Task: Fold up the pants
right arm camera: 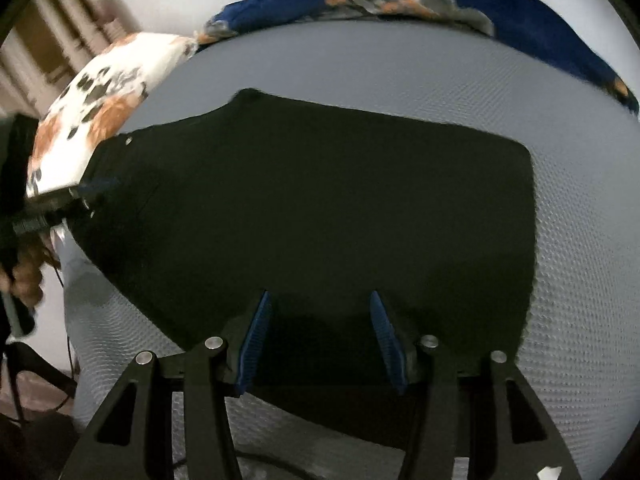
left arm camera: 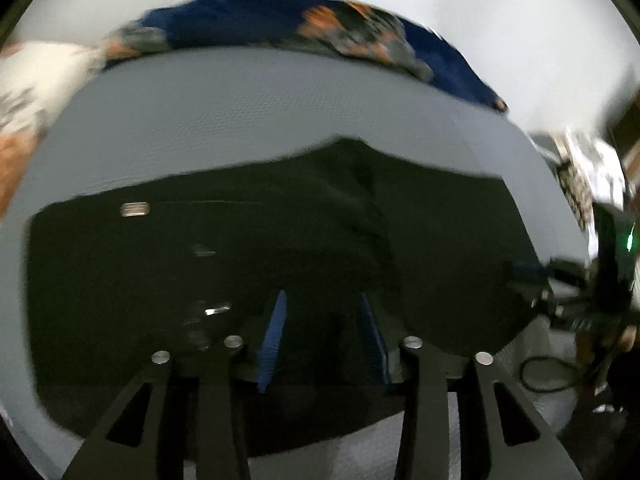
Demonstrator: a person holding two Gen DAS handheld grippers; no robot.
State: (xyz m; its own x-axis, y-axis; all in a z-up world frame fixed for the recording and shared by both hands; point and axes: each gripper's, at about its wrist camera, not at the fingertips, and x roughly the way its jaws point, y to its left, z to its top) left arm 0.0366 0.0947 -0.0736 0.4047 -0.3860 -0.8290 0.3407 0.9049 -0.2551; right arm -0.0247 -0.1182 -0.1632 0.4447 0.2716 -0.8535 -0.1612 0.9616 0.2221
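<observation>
Dark pants folded flat on grey bed, metal button near one end. Your left gripper jaws part open over fabric, nothing gripped. Your right gripper same, jaws apart, empty.

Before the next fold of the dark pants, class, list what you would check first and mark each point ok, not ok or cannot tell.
1. Pants lie flat on the grey mattress: ok, only slight creases.
2. Left gripper fingers apart, no cloth visibly pinched: ok.
3. Right gripper fingers apart over the near hem: ok.
4. Whether either gripper touches the fabric: cannot tell.
5. White patterned pillow clear of the pants: not ok, it meets their corner.
6. Blue patterned pillow clear of the pants: ok, bare mattress between.
</observation>
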